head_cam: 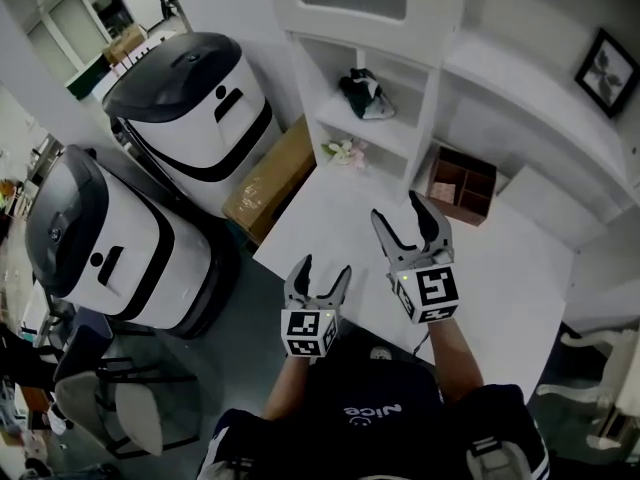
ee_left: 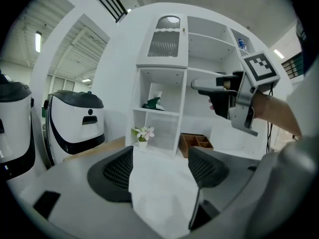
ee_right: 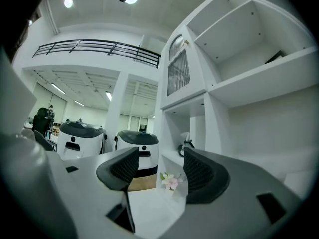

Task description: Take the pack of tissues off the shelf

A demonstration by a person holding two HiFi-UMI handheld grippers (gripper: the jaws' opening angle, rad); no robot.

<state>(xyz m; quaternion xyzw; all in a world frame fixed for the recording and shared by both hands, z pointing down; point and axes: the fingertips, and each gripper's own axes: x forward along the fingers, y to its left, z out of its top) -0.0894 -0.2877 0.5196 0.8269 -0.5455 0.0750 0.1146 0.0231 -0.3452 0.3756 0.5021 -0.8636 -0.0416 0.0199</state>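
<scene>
The pack of tissues [head_cam: 365,95] sits on the middle board of the narrow shelf [head_cam: 385,133], well clear of the surface [head_cam: 500,278]. In the head view it lies at about 12 o'clock from the right gripper [head_cam: 398,211], a touch toward 11. That gripper is nearer than the left gripper [head_cam: 326,268]. Both sets of jaws stand apart with nothing between them. In the right gripper view the pack shows at 1 o'clock, just above the right-hand jaw, so the reach probably needs a slight rise. Its long axis cannot be told.
</scene>
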